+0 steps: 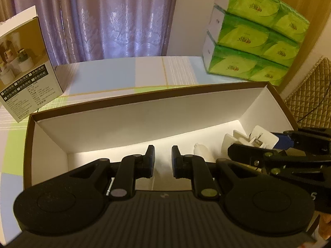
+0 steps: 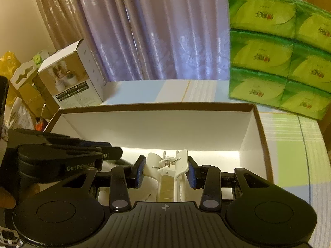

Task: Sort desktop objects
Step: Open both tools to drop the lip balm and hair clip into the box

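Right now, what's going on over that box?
Both grippers are reaching into the open cardboard box. The right gripper has a white spring clip between its fingers, low inside the box at its right end; whether it is still clamped is hard to tell. The left gripper is open and holds nothing, over the bare middle of the box floor. A small product box and a pack of green tissues stand behind on the table.
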Motion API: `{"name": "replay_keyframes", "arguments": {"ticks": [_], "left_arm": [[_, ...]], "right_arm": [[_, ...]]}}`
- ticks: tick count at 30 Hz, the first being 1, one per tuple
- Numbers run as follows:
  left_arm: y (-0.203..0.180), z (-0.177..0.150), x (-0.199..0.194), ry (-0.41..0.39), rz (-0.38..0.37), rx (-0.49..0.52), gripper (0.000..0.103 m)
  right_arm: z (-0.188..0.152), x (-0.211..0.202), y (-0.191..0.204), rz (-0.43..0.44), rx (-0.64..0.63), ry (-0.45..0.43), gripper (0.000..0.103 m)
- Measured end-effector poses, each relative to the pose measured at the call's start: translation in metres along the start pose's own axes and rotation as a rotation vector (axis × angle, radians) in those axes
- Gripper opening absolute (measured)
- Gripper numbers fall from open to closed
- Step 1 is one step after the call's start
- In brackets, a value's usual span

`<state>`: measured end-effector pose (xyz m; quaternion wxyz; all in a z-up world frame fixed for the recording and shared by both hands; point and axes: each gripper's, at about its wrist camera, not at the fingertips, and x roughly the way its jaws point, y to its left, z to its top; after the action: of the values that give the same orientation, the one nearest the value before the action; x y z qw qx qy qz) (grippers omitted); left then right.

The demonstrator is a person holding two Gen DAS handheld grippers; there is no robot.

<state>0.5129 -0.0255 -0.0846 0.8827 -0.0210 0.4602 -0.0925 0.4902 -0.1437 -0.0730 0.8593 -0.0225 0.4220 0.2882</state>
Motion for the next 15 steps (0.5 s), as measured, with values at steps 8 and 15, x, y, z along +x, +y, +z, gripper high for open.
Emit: {"name": "replay_keyframes", "arguments": {"ticks": [8, 15], "left_arm": [[0.012, 0.002, -0.01, -0.016, 0.018, -0.006, 0.016], [0.02, 0.001, -0.02, -0.028, 0.043, -0.005, 0.021]], "right_arm": [[0.001, 0.008, 0.01, 0.023, -0.008, 0.016, 0.038], [0.0, 0.01, 0.023, 0.039, -0.022, -0.003, 0.039]]}}
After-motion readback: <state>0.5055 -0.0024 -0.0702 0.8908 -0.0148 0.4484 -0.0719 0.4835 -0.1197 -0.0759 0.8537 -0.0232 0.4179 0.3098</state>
